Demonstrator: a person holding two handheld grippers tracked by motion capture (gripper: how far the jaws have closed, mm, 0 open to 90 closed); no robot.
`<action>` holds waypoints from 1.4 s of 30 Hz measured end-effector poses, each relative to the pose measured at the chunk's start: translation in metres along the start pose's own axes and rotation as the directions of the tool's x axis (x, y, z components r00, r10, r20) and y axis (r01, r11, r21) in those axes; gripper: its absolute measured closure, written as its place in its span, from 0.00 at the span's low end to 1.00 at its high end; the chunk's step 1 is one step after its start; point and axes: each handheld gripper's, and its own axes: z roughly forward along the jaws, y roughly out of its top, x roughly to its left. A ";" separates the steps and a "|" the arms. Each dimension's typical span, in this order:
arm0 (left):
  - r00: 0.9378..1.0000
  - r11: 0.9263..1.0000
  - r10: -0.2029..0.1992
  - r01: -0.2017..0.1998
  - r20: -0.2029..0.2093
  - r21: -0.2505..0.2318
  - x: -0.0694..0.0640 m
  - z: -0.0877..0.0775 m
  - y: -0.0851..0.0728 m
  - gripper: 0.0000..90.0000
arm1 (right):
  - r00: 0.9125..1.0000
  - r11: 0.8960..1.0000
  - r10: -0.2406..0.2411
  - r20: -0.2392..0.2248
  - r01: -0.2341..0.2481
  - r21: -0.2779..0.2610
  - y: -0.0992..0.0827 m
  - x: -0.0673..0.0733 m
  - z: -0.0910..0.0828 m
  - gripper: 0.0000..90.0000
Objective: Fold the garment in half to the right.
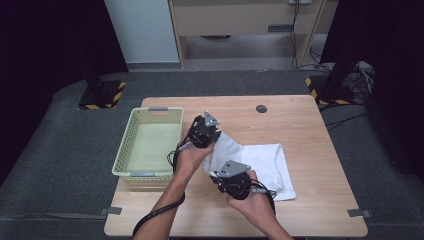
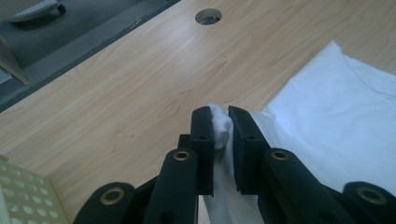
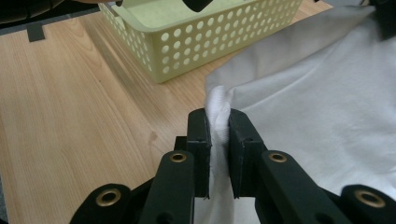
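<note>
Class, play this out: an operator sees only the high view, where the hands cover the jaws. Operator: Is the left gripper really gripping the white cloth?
Observer: Yes. In the left gripper view, the left gripper has a bunched fold of the cloth pinched between its jaws.
Operator: And the right one?
Observer: The right gripper is likewise shut on a cloth edge.
Operator: How near is the basket to that pinch?
Observer: The right gripper view shows the basket standing just beyond the pinched edge, with bare table between them.
</note>
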 end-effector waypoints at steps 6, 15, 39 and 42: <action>1.000 1.000 0.003 -0.003 -0.014 0.002 0.007 -0.010 -0.002 0.90 | 1.000 1.000 -0.002 -0.002 0.002 -0.009 0.010 0.007 0.003 0.89; 0.999 1.000 -0.002 0.003 -0.034 0.014 0.019 -0.022 -0.005 0.90 | 1.000 0.999 -0.012 -0.005 0.012 -0.033 0.024 0.013 0.003 0.89; 0.998 1.000 -0.009 0.009 -0.060 -0.003 0.033 -0.034 -0.003 0.90 | 1.000 0.999 -0.017 0.018 0.018 -0.051 0.049 0.024 0.018 0.89; 0.998 1.000 0.001 -0.001 -0.065 -0.003 0.029 -0.031 0.002 0.90 | 1.000 0.998 -0.007 0.027 0.009 -0.061 0.047 0.022 0.013 0.89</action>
